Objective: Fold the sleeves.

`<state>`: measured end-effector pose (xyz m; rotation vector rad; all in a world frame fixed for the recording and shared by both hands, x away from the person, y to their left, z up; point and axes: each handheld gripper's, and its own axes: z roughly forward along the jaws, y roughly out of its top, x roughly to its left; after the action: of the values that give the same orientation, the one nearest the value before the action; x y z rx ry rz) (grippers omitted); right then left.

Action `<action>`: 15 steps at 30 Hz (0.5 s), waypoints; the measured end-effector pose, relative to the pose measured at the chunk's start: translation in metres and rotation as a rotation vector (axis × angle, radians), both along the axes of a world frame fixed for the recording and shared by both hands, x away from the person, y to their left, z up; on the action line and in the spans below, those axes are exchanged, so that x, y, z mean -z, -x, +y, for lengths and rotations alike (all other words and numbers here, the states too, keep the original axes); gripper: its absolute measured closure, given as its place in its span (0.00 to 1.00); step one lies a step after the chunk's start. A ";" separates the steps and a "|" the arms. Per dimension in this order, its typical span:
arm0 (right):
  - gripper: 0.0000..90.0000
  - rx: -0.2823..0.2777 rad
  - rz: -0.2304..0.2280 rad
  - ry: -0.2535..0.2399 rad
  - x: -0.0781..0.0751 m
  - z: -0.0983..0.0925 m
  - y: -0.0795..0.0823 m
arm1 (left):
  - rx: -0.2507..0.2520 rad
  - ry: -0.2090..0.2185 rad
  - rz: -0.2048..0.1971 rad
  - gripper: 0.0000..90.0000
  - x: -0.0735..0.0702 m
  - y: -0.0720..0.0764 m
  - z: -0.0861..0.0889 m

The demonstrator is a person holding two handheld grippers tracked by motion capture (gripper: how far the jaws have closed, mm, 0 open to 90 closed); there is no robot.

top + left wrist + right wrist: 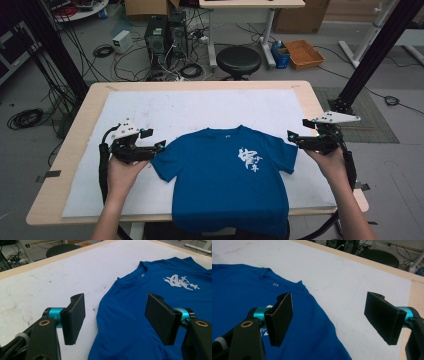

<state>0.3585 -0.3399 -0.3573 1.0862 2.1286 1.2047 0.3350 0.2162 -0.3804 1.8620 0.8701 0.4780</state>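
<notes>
A blue T-shirt (230, 175) lies flat on the white table cover (200, 107), hem over the near edge. The left gripper (159, 145) and right gripper (291, 136), jaws wide and empty, flank its sleeves; bare cover stretches beyond.

I count one blue T-shirt (230, 172) lying on the one white mat (150, 110) that covers my one wooden table (80, 120). The shirt carries one white print (248, 160) on its chest, toward the right. I hold two grippers: my left gripper (160, 145) by the shirt's left sleeve and my right gripper (291, 135) by its right sleeve, each with two black jaws spread apart. On the floor beyond the far edge I count one round black stool (238, 61), one orange tray (303, 53) to its right, and two dark computer towers (166, 32) to its left.
</notes>
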 end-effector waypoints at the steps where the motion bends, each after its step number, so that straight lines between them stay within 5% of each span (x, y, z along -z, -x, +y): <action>1: 0.26 0.006 -0.001 -0.003 0.000 0.000 0.000 | 0.000 0.001 0.000 0.36 0.000 0.000 0.001; 15: 0.26 0.025 -0.002 0.000 0.001 -0.003 -0.002 | -0.003 0.018 0.042 0.36 0.009 -0.003 0.013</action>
<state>0.3609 -0.3433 -0.3582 1.1076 2.1073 1.1937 0.3384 0.2287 -0.3892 1.8602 0.9026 0.4336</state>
